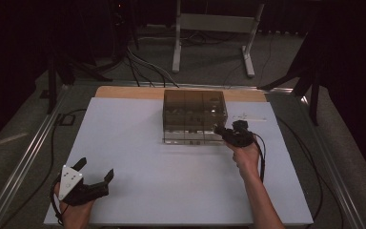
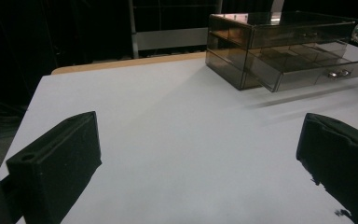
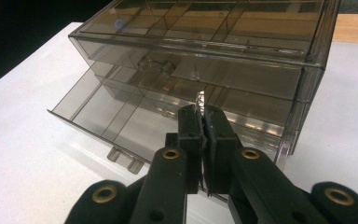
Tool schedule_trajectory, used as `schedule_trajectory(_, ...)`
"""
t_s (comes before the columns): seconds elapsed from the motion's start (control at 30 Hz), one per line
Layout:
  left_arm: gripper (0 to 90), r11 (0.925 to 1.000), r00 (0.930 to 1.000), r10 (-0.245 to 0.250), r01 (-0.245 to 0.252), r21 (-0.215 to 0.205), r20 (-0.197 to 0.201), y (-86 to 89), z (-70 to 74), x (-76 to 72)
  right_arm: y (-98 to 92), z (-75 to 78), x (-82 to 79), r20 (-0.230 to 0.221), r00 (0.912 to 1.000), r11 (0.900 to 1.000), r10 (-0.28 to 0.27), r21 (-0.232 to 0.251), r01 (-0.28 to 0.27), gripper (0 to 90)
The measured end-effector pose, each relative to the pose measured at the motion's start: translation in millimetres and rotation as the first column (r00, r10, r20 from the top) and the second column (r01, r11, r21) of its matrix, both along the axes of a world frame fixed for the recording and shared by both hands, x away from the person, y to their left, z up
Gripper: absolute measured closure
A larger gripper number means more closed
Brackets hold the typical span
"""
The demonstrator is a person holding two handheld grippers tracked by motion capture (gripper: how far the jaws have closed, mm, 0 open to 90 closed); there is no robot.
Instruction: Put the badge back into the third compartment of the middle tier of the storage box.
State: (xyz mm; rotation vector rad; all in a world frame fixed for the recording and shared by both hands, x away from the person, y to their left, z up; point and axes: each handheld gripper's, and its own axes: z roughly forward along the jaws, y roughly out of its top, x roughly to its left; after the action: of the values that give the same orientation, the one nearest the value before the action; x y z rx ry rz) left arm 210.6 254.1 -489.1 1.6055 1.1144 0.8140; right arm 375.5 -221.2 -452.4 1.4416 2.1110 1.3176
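two grippers, one smoky drawer box and one white board sit in view. at the left, the left gripper point(image 1: 95, 179) rests low on the board point(image 1: 138, 181) near its front corner, jaws spread wide and holding nothing, pointing toward the box. the box point(image 1: 194, 116) stands at the board's far middle, its bottom drawer point(image 3: 121, 123) pulled out. at the right, the right gripper point(image 1: 221, 131) reaches over that drawer's right end, wrist tilted down, jaws pressed together on a small thin clear piece point(image 3: 200, 99).
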Motion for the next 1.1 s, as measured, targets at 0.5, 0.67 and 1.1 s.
schedule_trajectory(0.5,0.7,1.0,1.0,-0.001,0.001,-0.001,0.001,-0.1,-0.2,0.1,1.2,-8.0,7.5,-0.04,0.9992,1.0,0.003,-0.027,-0.004,87.4)
schedule_trajectory(0.67,0.7,1.0,1.0,-0.002,0.002,0.0,0.0,-0.2,-0.4,0.3,1.7,-10.3,9.4,-0.048,0.9988,0.999,0.004,-0.037,-0.006,87.4)
schedule_trajectory(1.1,0.7,1.0,1.0,0.0,0.0,-0.001,0.001,0.0,-0.4,0.2,1.9,-16.1,12.6,-0.069,0.9976,0.998,0.008,-0.066,-0.012,87.4)
